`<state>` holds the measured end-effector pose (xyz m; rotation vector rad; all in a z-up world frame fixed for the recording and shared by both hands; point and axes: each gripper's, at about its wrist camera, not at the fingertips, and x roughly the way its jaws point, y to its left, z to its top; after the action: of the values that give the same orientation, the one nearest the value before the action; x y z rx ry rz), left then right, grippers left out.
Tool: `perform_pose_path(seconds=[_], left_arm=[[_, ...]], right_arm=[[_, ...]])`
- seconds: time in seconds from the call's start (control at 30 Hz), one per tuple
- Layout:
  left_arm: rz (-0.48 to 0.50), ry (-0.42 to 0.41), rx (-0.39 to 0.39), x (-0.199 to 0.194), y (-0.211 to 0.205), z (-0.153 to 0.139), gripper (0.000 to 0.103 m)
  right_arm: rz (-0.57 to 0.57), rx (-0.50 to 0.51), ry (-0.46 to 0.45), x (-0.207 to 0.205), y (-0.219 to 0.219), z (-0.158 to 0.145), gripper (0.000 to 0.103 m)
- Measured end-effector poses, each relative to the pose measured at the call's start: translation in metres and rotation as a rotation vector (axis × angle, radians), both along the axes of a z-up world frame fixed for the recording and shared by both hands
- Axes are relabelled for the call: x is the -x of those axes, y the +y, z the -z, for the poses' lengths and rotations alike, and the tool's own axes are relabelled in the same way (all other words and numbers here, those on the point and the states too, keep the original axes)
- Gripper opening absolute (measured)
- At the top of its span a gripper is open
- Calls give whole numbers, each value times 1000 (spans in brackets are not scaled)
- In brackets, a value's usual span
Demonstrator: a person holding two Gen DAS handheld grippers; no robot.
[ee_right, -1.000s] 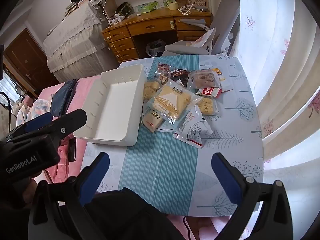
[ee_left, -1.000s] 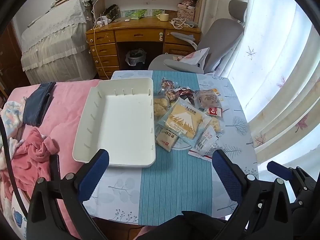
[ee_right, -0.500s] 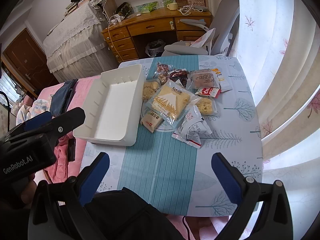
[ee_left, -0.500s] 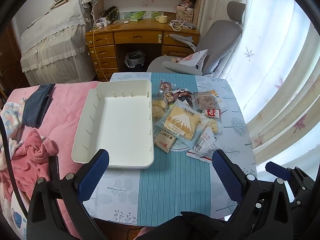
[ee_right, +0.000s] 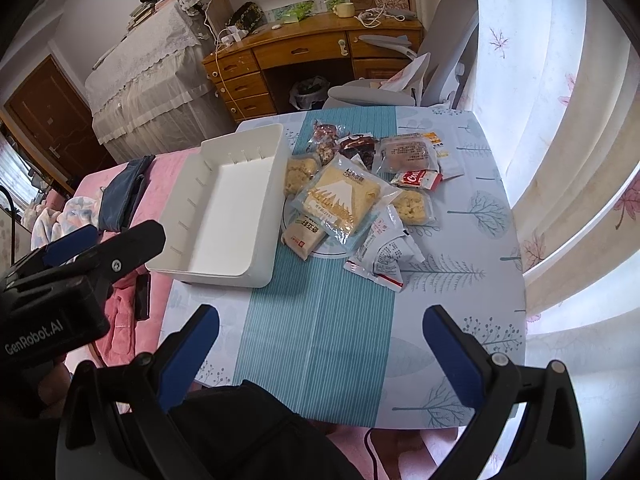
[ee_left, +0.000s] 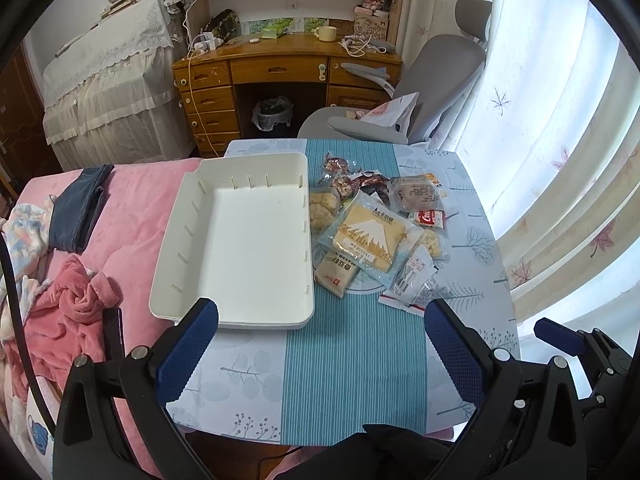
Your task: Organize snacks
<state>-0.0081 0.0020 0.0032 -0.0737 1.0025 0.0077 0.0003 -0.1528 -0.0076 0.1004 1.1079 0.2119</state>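
Observation:
An empty white bin sits on the left of a small table. Right of it lies a heap of snack packets: a large packet with a mountain picture, a small tan packet, a white crinkled wrapper, a red-label packet, and dark wrapped sweets. My left gripper hovers open above the table's near edge, holding nothing. My right gripper is open too, equally high, also empty.
The table wears a blue-striped cloth. A pink bed with crumpled clothes borders it on the left. Behind stand a grey chair and a wooden desk. Curtains hang at the right.
Both grippers have pulled back slightly, so the table and snacks look a little smaller. Nothing on the table has moved; both jaws stay open.

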Motion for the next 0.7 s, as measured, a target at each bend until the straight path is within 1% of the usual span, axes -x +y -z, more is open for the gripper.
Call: perform_pose_path(seconds=[0.1,0.33,0.43,0.57,0.7], left_arm=[[5,8,7,0,3,3,102],[15,22,8,0,11,6,102],[21,16,24,0,16,7,102],[25,8,74,0,27,6,102],[27,7,84,-1,30,7,102]], right_arm=[[9,2,6,1,2,-1,102],[25,18,-13,6,11,-1,102],[28,20,-21,7,14,-3,102],[36,30,-40,10,20,-7,102],[45,44,-56,14,29,-12,102]])
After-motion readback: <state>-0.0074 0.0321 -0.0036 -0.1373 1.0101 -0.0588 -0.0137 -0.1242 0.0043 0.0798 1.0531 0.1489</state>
